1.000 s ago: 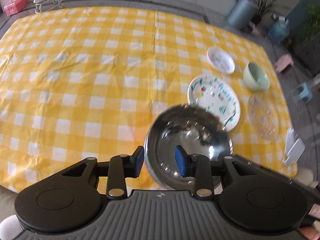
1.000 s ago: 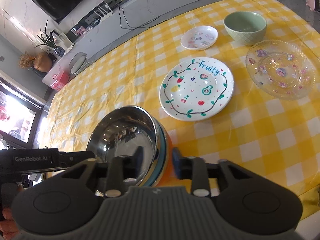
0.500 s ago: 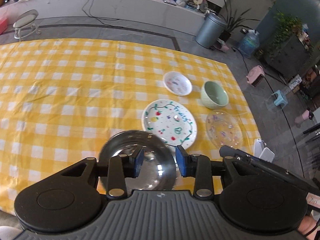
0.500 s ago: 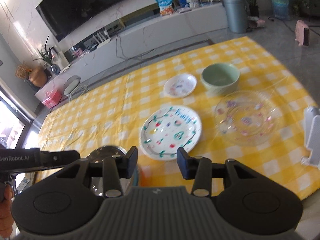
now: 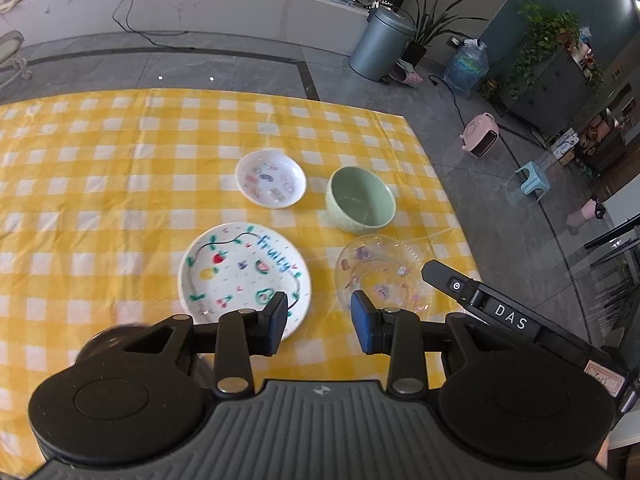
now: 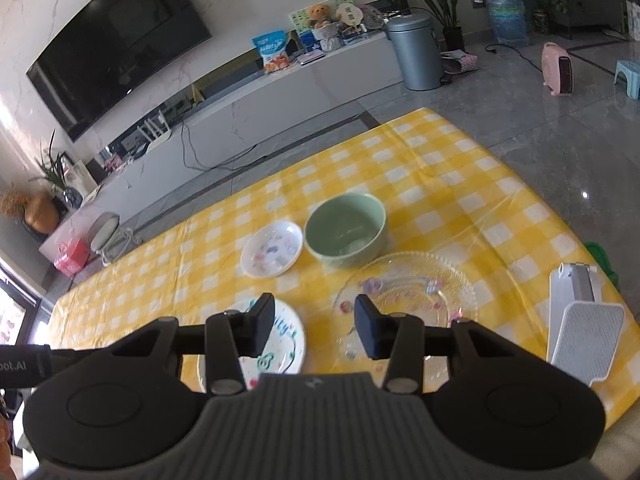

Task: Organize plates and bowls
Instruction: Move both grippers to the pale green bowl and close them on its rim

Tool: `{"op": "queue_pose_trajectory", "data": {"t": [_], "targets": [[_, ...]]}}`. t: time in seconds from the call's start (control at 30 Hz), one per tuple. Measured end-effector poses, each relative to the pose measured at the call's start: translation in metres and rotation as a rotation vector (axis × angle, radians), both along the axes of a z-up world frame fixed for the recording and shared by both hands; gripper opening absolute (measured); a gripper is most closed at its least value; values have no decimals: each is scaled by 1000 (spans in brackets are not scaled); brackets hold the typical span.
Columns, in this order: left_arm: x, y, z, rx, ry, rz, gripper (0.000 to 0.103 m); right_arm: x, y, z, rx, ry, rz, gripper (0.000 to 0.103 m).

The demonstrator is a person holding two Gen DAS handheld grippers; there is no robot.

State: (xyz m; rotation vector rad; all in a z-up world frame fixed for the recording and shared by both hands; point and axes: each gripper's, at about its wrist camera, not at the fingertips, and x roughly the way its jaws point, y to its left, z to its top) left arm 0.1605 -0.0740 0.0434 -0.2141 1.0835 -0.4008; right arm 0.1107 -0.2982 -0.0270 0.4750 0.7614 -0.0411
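Note:
On the yellow checked tablecloth (image 5: 100, 184) lie a white "Fruity" plate (image 5: 236, 272) (image 6: 280, 344), a small white patterned dish (image 5: 270, 178) (image 6: 272, 248), a green bowl (image 5: 360, 200) (image 6: 346, 230) and a clear glass plate (image 5: 380, 272) (image 6: 412, 296). My left gripper (image 5: 319, 322) is open and empty above the near table edge. My right gripper (image 6: 315, 330) is open and empty above the two near plates. The steel bowl's edge (image 5: 108, 336) shows blurred behind my left gripper's body.
A white stand (image 6: 580, 320) sits at the table's right edge. The right gripper's body (image 5: 500, 316) reaches in at the right of the left wrist view. A grey bin (image 6: 416, 52), a pink heater (image 6: 558, 68) and a TV bench (image 6: 240, 112) stand beyond the table.
Both grippers have risen and pulled back from the steel bowl, which has dropped out of the middle of both views. The right jaws have let go of its rim and opened wider.

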Motion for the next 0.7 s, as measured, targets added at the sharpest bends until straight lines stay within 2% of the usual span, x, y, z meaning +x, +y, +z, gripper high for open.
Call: {"op": "queue_pose_trajectory", "data": {"t": [0.17, 0.27, 0.37, 0.43, 0.57, 0.7], "targets": [[32, -24, -10, 17, -1, -1, 41, 28, -27, -13, 57, 12, -42, 44], [54, -41, -19, -4, 8, -11, 41, 46, -40, -21, 55, 27, -79, 44], [77, -56, -31, 9, 5, -4, 42, 68, -48, -34, 70, 51, -86, 44], [90, -64, -41, 20, 7, 6, 47, 81, -49, -41, 51, 72, -98, 44], [119, -72, -66, 5, 86, 69, 50, 105, -53, -57, 36, 129, -136, 43], [142, -75, -82, 15, 106, 112, 51, 130, -56, -71, 67, 174, -140, 42]]}}
